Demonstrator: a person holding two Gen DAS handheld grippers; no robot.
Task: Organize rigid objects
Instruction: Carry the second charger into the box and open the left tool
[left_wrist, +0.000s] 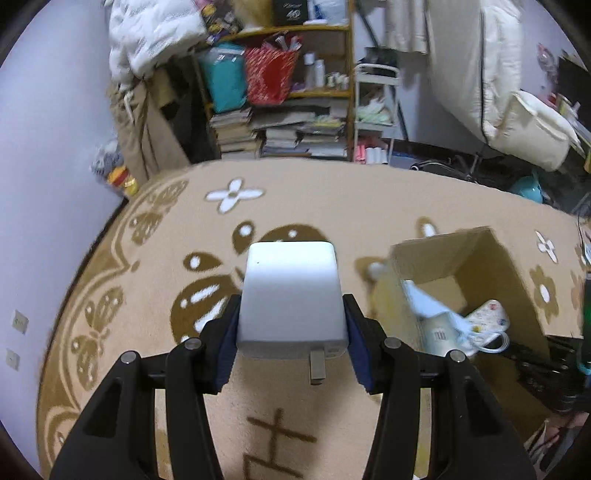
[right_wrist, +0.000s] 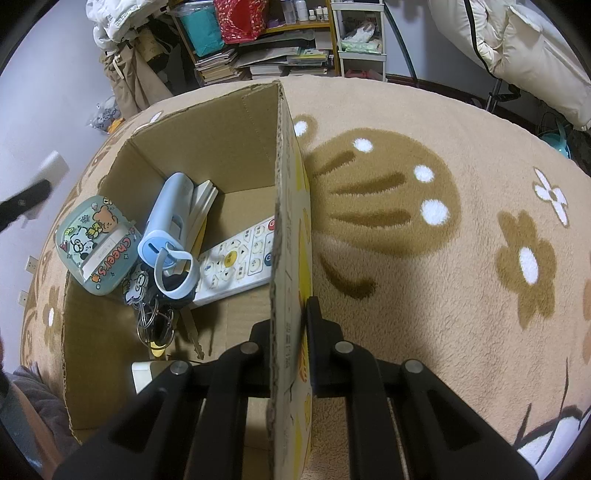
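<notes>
My left gripper (left_wrist: 291, 332) is shut on a white charger block (left_wrist: 291, 295), its metal prong pointing down, held above the tan rug. The open cardboard box (left_wrist: 480, 258) stands to its right. My right gripper (right_wrist: 290, 328) is shut on the box's right wall (right_wrist: 288, 221), one finger inside and one outside. Inside the box lie a white remote (right_wrist: 240, 258), a light-blue bottle-shaped item (right_wrist: 166, 221), a cartoon-printed case (right_wrist: 96, 243) and a bunch of keys (right_wrist: 155, 325). The left gripper with the charger (right_wrist: 51, 170) shows blurred at the far left of the right wrist view.
A tan patterned rug (left_wrist: 332, 206) covers the floor. Shelves with books and bags (left_wrist: 280, 92) stand behind it, with a white cart (left_wrist: 373, 110) and bedding (left_wrist: 480, 74) to the right. A person's grey sleeve (right_wrist: 33, 387) is at the lower left.
</notes>
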